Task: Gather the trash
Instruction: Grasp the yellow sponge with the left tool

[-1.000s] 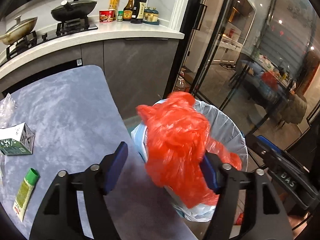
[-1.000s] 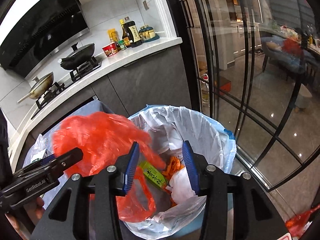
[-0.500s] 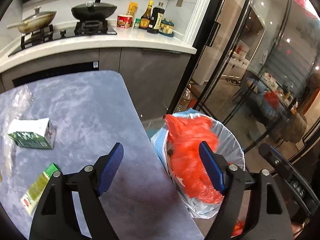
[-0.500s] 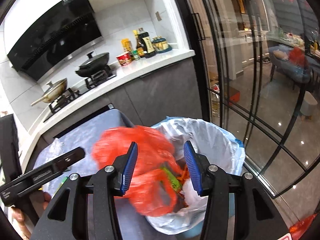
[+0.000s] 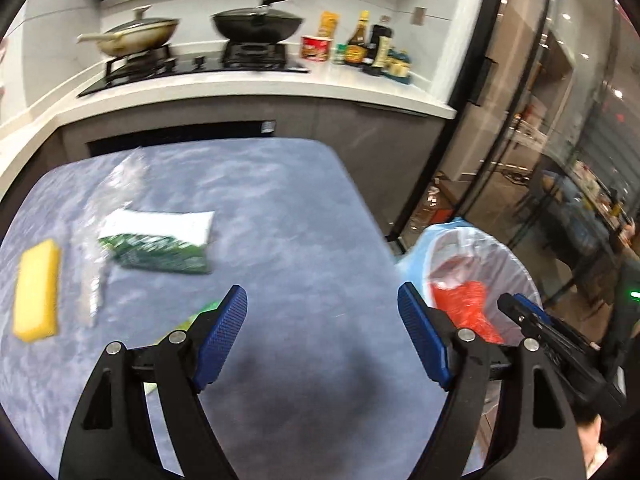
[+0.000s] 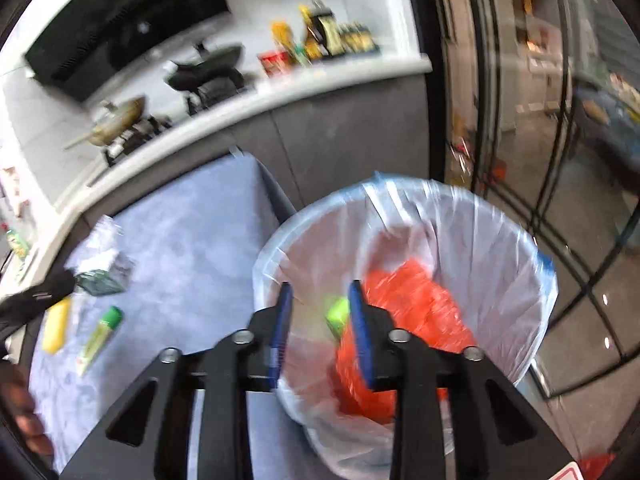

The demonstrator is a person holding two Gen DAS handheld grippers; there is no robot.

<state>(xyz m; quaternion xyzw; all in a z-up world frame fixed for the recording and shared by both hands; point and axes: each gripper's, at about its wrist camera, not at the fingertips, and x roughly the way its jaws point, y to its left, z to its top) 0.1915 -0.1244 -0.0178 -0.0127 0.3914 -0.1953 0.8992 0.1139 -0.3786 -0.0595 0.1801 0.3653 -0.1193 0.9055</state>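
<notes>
The red plastic bag [image 6: 416, 312] lies inside the lined trash bin [image 6: 516, 240], which stands off the table's right edge; the bag also shows in the left wrist view [image 5: 468, 308]. My left gripper [image 5: 322, 312] is open and empty over the blue table [image 5: 280, 240]. My right gripper [image 6: 320, 300] is open and empty above the bin's near-left rim. On the table lie a green-and-white carton [image 5: 160, 240], a yellow sponge [image 5: 38, 288], a green-capped tube [image 6: 100, 336] and crumpled clear plastic [image 5: 128, 176].
A kitchen counter [image 5: 260, 88] with a hob, two pans and bottles runs behind the table. Glass doors [image 5: 560, 160] stand to the right of the bin. A green item [image 6: 338, 314] lies in the bin beside the red bag.
The red bag left my left gripper and dropped into the bin. My left gripper swung left, back over the table. My right gripper stayed open above the bin.
</notes>
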